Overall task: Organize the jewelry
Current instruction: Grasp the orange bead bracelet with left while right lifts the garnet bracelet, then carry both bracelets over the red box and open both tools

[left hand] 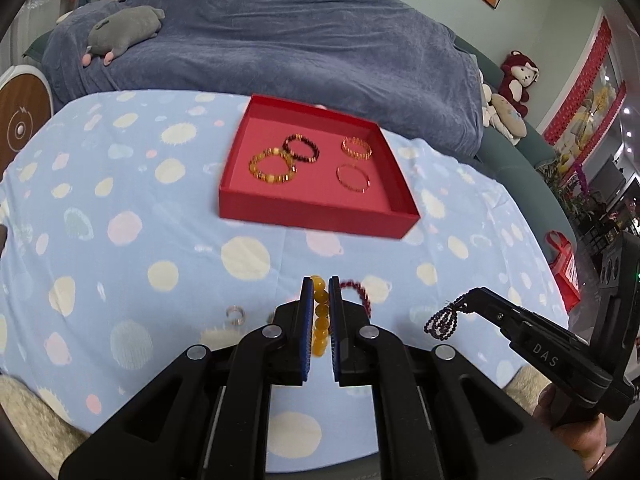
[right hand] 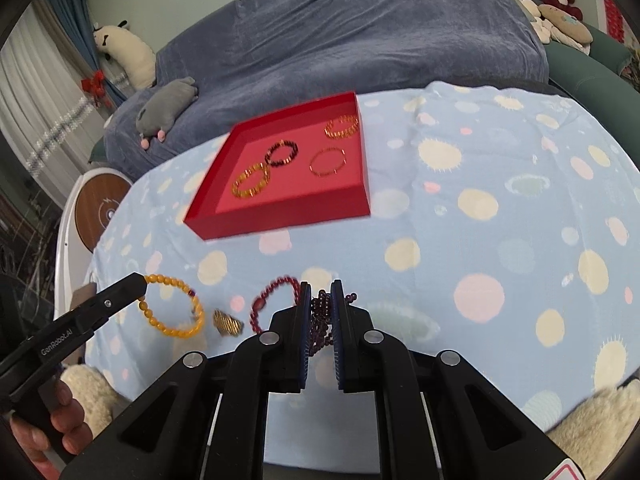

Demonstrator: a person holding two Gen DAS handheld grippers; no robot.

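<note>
Left gripper (left hand: 320, 308) is clamped on a yellow bead bracelet (right hand: 172, 306), which hangs from its tips above the near edge of the spotted cloth (left hand: 120, 240). On the cloth just right of it lie a small gold piece (right hand: 227, 322), perhaps a mesh band though blur hides its form, and a dark red bead bracelet (right hand: 272, 300); a clear ring (left hand: 236, 314) rests near the near edge as well. Right gripper (right hand: 320, 316) is closed on a bunched purple bead strand (left hand: 442, 320), also held off the cloth.

Toward the far edge sits the red tray (left hand: 312, 210), already holding four bracelets: an amber one (left hand: 272, 168) and a dark one (left hand: 302, 148) touching on its left half, a gold one (left hand: 356, 148) and a thin one (left hand: 353, 178) apart on its right.

Both hands appear to be mid-carry, with pickup done and placement ahead. Next, each gripper needs to travel over the tray's near wall, lower to a bare patch of floor, and open there so the pieces land clear of those already placed.
</note>
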